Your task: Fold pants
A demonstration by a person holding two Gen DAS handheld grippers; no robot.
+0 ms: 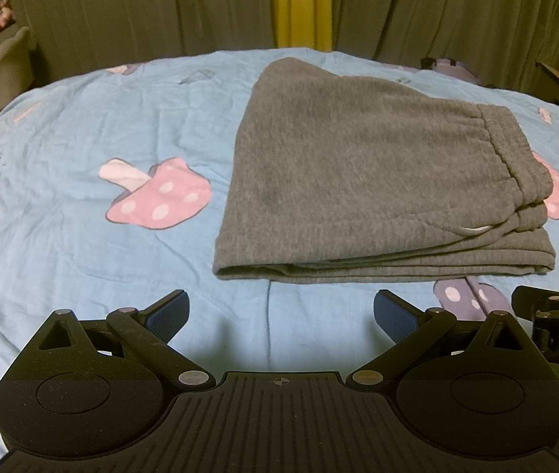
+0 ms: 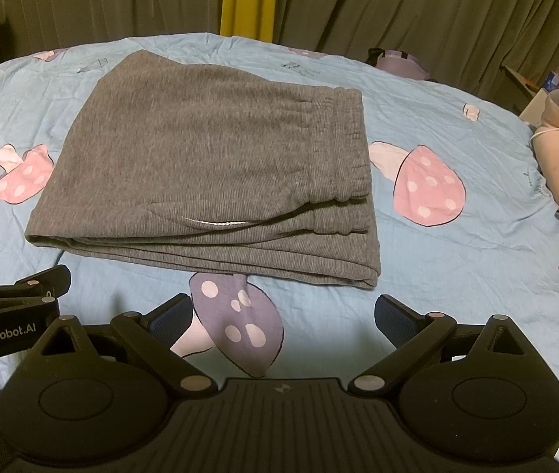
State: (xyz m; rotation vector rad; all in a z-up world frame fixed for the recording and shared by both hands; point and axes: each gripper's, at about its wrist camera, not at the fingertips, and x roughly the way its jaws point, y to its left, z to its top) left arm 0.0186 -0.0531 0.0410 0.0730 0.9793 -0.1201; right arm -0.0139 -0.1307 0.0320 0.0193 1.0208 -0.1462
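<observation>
Folded pants (image 1: 374,181) lie on bedsheet (image 1: 82,126); both grippers' fingers (image 2: 174,315) spread, empty.

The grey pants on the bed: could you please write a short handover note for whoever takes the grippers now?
Left gripper: open, empty, held short of the near edge of the pants.
Right gripper: open, empty, beside the left one.
Grey pants: lying in a compact stacked fold on the blue mushroom-print sheet, waistband on the right side, layers fairly even.
Done: the folding looks finished.
Left: probably nothing, perhaps tuck in the white drawstring peeking out.
</observation>
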